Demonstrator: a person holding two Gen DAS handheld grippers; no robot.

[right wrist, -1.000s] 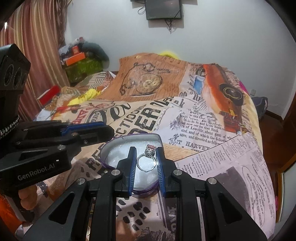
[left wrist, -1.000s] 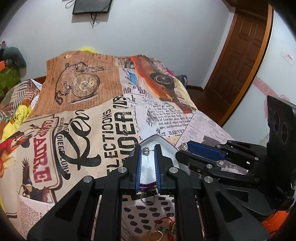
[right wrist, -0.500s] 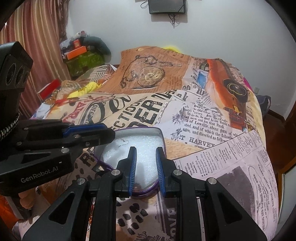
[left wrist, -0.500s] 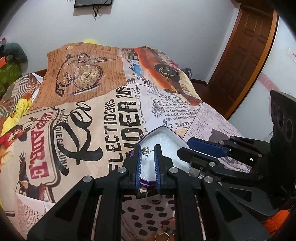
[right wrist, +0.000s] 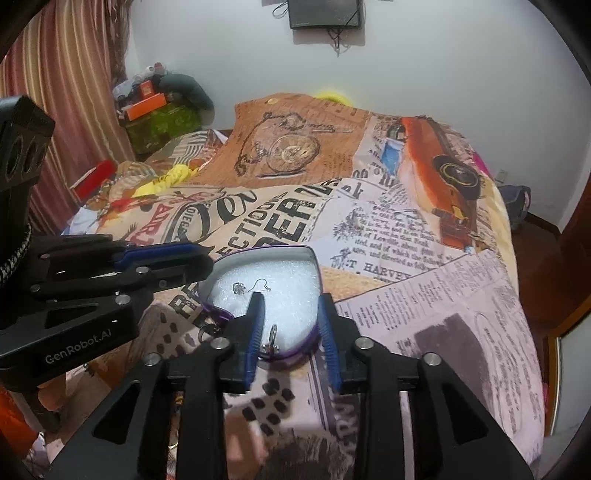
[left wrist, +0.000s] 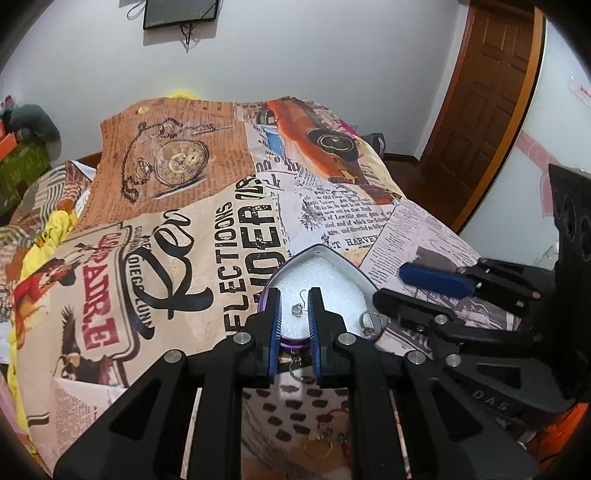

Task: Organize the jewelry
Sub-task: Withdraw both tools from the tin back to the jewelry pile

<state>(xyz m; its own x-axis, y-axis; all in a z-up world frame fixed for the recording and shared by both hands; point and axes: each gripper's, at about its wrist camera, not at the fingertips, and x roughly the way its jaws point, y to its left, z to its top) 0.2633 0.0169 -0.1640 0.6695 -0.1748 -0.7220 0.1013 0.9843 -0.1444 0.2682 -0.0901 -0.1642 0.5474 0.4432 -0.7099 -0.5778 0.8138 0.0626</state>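
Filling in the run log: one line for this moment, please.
right tool: jaws just opening, empty | ring: lying in tin, near rim | left tool: shut | earring: on tin's foam

I am over a bed covered by a spread printed with newspaper text, a pocket watch and an orange car. Beyond the bed stands a plain white wall, and a dark screen with dangling cables hangs on it above the bed. To the bed's right is a brown panelled door. To its left hang striped curtains, with a heap of clutter beside them.
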